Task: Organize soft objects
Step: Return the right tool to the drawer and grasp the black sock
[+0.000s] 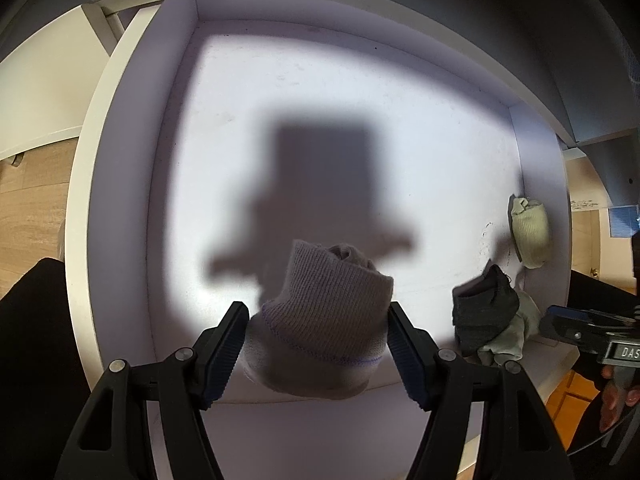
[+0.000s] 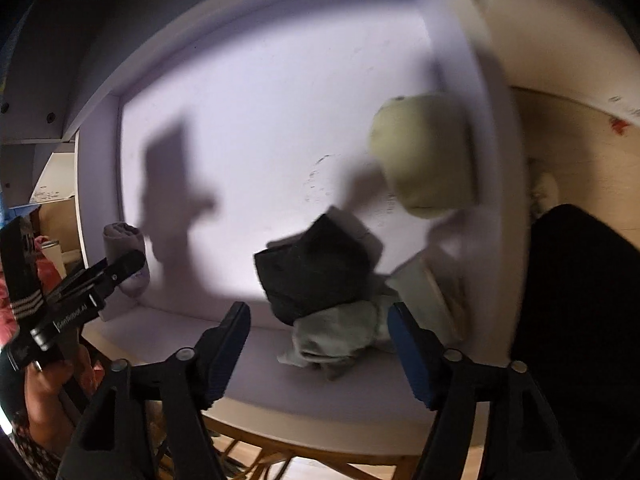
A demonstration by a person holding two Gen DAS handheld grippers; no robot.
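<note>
A white drawer [image 1: 120, 168] lies open below both grippers. My left gripper [image 1: 316, 340] points down into it and is shut on a beige ribbed rolled sock [image 1: 332, 312], with a pad on each side. In the right wrist view that sock [image 2: 124, 256] sits by the drawer's left wall, inside the left gripper [image 2: 120, 268]. My right gripper [image 2: 318, 312] stands open over a dark grey sock [image 2: 316, 268] that lies on a pale green sock [image 2: 340, 340]. Its pads do not press on them. A yellow-green rolled sock [image 2: 424, 160] rests against the right wall.
The drawer floor [image 2: 260, 120] is brightly lit and carries the grippers' shadows. A dark cabinet front [image 1: 480, 20] overhangs the drawer's back. A dark-clothed leg [image 2: 580, 320] is close on the right, and a hand [image 2: 48, 392] holds the left gripper. Wooden flooring [image 1: 36, 200] surrounds the drawer.
</note>
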